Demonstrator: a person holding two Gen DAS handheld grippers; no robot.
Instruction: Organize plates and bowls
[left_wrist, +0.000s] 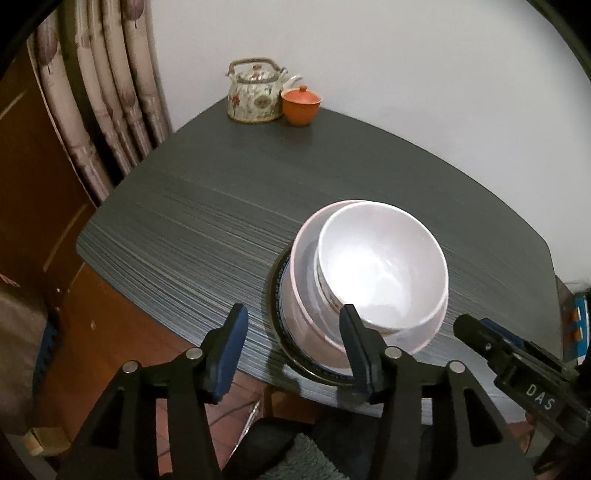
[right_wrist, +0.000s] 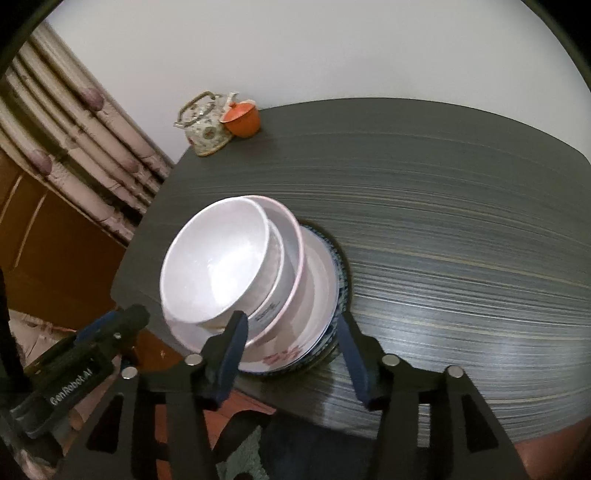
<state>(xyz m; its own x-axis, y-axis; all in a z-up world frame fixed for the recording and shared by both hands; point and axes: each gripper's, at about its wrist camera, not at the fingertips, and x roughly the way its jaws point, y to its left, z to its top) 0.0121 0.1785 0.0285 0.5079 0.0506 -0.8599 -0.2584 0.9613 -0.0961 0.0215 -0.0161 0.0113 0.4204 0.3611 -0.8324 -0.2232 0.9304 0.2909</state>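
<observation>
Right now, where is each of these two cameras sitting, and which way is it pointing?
Left wrist view: on the left gripper, looking down past its own open fingers at the stacked bowls near the table edge; the right gripper pokes in.
Right wrist view: on the right gripper, open, same stack; the left gripper shows.
Both share: stack, teapot, orange lidded cup, curtain.

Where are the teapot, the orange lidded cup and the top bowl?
teapot (left_wrist: 254, 96), left wrist view, flowered belly.
orange lidded cup (left_wrist: 301, 105), left wrist view, side wall.
top bowl (right_wrist: 218, 266), right wrist view, inner bottom.
</observation>
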